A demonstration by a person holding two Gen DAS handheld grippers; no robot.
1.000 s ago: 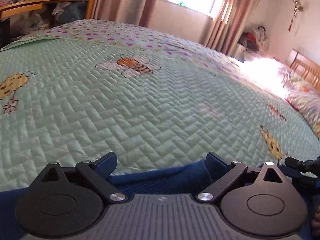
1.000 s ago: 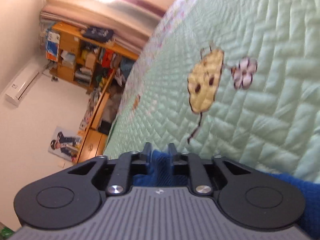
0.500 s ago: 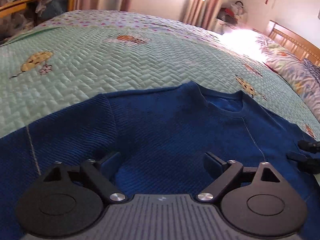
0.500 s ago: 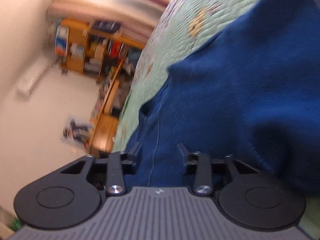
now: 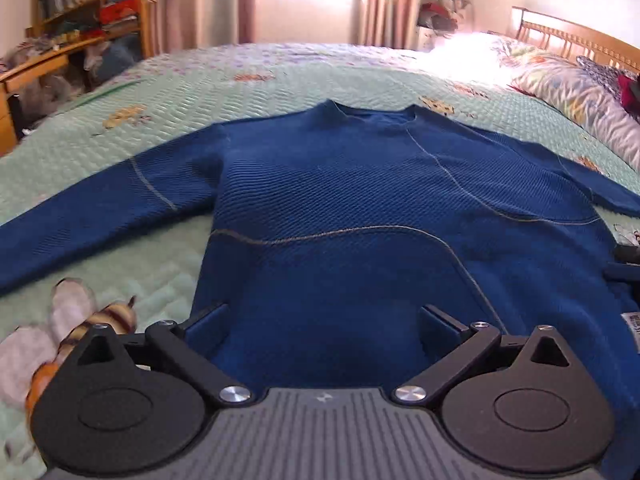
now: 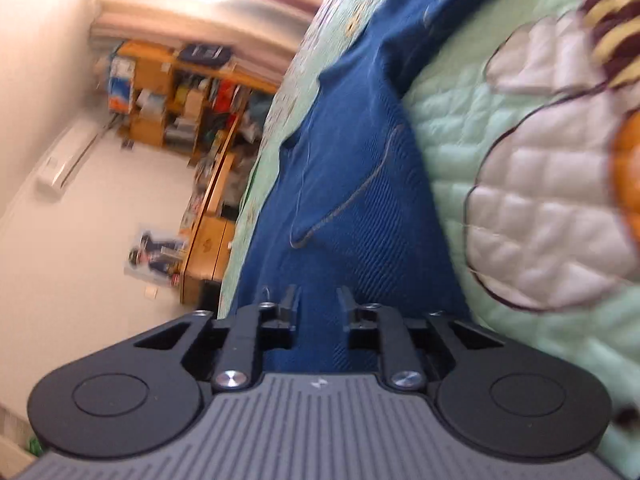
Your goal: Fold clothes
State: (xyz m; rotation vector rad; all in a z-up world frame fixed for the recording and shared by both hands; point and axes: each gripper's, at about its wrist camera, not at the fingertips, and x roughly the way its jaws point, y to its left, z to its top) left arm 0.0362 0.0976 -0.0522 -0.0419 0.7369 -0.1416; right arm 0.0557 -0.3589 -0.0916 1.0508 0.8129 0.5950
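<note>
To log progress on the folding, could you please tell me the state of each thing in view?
sweater: spread flat on the bed, front up, sleeves out to the sides, not yet folded.
left gripper: jaws opening wide; the sweater's hem lies between them, unpinched.
right gripper: partly closed, sweater fabric between its fingers; grip cannot be confirmed.
quilt: laid smooth under the sweater.
</note>
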